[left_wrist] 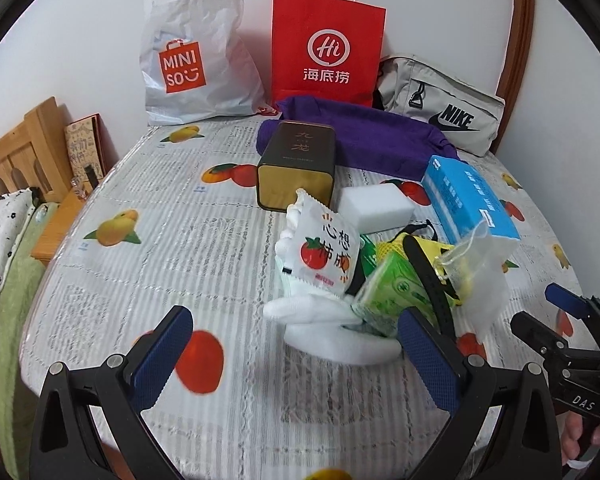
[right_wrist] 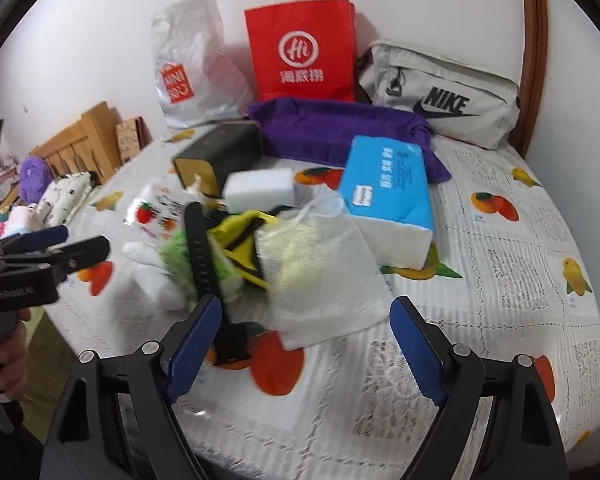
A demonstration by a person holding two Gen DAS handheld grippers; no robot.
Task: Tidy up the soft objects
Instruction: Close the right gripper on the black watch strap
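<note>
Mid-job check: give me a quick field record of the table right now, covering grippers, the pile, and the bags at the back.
left gripper: open, empty, low over the white gloves
right gripper: open, empty, in front of the mesh pouch
pile: gloves, persimmon packet, green tissue pack, black strap, mesh pouch, overlapping
behind pile: white sponge, dark tin, blue tissue pack, purple cloth
back wall: Miniso bag, red paper bag, Nike pouch
surface: fruit-print tablecloth
</note>
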